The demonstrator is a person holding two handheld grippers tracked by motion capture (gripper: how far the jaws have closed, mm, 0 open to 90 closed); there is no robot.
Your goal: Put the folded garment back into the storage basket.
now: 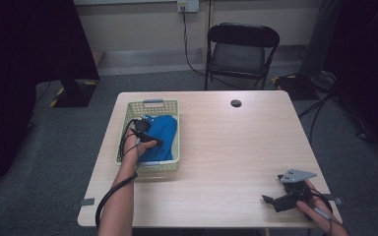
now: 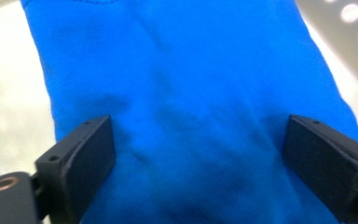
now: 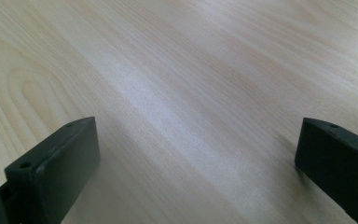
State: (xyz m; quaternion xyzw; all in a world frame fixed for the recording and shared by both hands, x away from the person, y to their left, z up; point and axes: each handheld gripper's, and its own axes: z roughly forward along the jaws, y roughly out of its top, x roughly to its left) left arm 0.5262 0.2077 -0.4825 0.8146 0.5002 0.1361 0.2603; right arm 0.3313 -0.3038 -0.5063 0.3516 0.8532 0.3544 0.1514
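No text, label, brand or number can be read anywhere in these pictures. The blue cloth (image 2: pixel 191 93) shows plain fabric up close, and the basket (image 1: pixel 128 110) and worktop (image 1: pixel 226 147) carry no lettering; the wall socket (image 1: pixel 187 5) may bear print, but it is too small to tell

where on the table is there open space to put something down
Bare wood runs from the basket rightward to the right gripper, and along the far edge around the small dark disc. It is crowded in the basket, where the blue cloth lies under the open left gripper.
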